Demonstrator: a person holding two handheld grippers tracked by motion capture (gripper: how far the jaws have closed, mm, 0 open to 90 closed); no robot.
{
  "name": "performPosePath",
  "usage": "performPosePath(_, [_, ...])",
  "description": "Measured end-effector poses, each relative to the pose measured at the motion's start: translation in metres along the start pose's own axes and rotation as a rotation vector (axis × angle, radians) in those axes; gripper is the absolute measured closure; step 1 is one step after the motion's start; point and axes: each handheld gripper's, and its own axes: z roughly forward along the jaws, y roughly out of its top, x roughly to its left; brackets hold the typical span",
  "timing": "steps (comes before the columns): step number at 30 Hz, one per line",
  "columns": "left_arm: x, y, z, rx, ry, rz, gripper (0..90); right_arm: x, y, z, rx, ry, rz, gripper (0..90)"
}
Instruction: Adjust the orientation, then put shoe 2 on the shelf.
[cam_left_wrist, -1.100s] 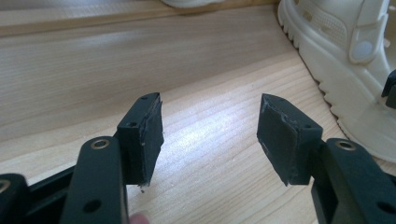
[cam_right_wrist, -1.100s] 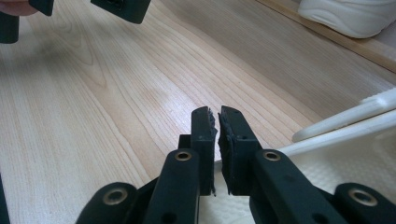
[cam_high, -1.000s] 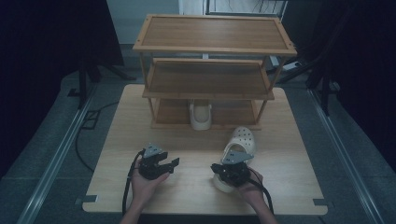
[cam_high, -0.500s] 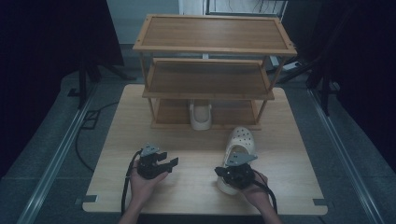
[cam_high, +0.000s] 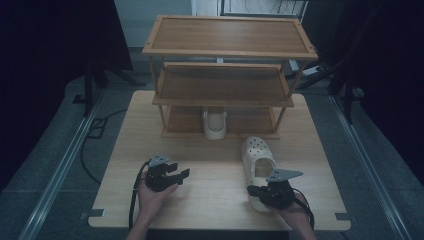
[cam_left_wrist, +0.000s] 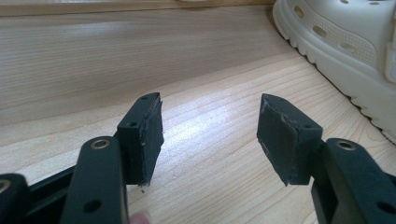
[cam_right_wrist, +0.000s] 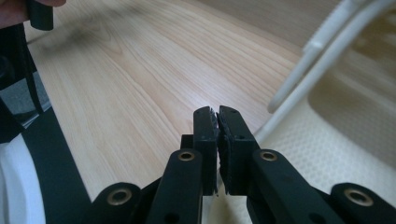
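The right tool (cam_high: 261, 190), jaws together, hovered at the clog's (cam_high: 258, 159) heel. It needed parting before gripping the heel strap (cam_right_wrist: 308, 60). The left tool (cam_high: 174, 173) stood apart, idle.

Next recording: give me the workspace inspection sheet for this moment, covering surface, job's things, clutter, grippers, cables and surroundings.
Surface: light wooden table, bare between the hands.
Job's things: one cream clog lying on the table right of centre, toe toward the rack; a second clog on the bottom shelf of the wooden shoe rack, whose upper shelves are bare.
Clutter: nothing seen.
Grippers: left gripper open over bare table, nothing between its jaws; right gripper shut with nothing seen gripped, at the heel end of the clog on the table.
Cables: a black cable trails from the left gripper; another lies on the floor left of the table.
Surroundings: grey floor, metal rails either side, dark curtains.
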Motion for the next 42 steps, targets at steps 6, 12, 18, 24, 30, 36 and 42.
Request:
performPosePath(6, [0.002, 0.0, -0.002, -0.005, -0.003, -0.003, 40.9, -0.004, -0.007, -0.012, 0.011, 0.0, 0.002, 85.1])
performPosePath(12, [0.003, 0.0, -0.002, -0.004, -0.001, -0.005, 40.8, -0.001, -0.004, -0.014, 0.032, 0.004, -0.03, 77.4])
performPosePath(18, [0.003, 0.0, -0.004, -0.01, -0.001, -0.007, 40.8, -0.003, 0.002, -0.037, -0.054, -0.046, -0.032, 73.1])
performPosePath(24, [0.003, 0.0, -0.002, -0.004, -0.002, -0.003, 40.8, -0.012, 0.008, -0.061, -0.144, -0.178, -0.013, 66.7])
performPosePath(30, [0.002, 0.0, -0.004, -0.009, -0.002, 0.001, 40.6, -0.015, 0.028, -0.066, -0.178, -0.254, -0.032, 63.7])
performPosePath(36, [0.003, 0.0, -0.004, -0.007, -0.006, 0.0, 40.7, -0.021, 0.026, -0.062, -0.177, -0.284, -0.002, 63.5])
performPosePath(42, [0.003, -0.001, -0.003, -0.001, -0.007, 0.002, 40.6, -0.03, 0.021, -0.069, -0.177, -0.329, 0.03, 63.5])
